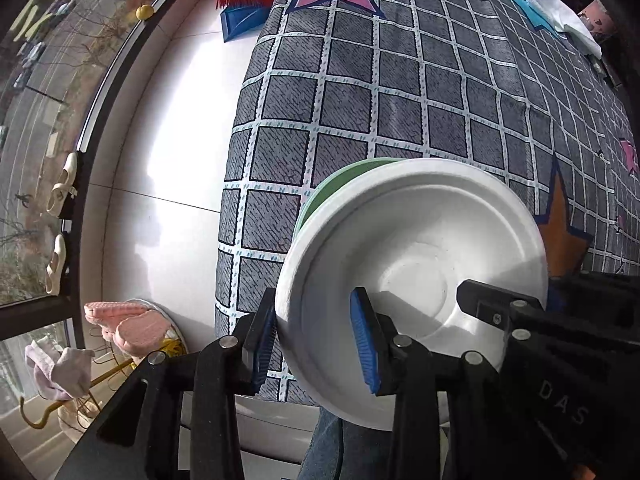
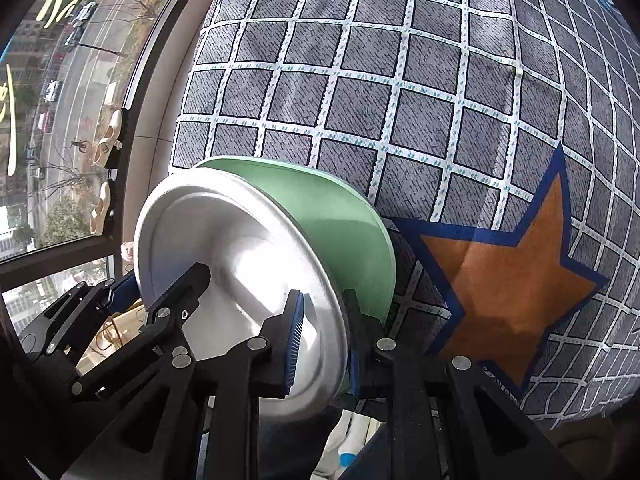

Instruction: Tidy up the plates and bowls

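White round foam bowl (image 1: 416, 264) hides most of our green bowl (image 2: 340, 216); left gripper (image 1: 316, 344) and right gripper (image 2: 324, 344) pinch opposite rims.

White bowl (image 1: 416, 272): matt, faintly grainy, looks like moulded paper pulp or foam; reads silvery under glare in right wrist view (image 2: 240, 280).
Green bowl (image 2: 340, 220) nested behind it: smooth, satin plastic look, no gloss spots.
Left gripper (image 1: 316, 344): matt black plastic links, bright metal pins, blue ribbed rubbery pads (image 1: 362, 344).
Right gripper (image 2: 320, 344): same finish.
Cloth (image 1: 400, 92) at 12 o'clock: woven, low nap, printed grey grid with stars.
Floor (image 1: 180, 140) at 9 o'clock: glossy tile, strong glare.
Slippers (image 1: 128, 320) at 8 o'clock: pink, fuzzy fabric.
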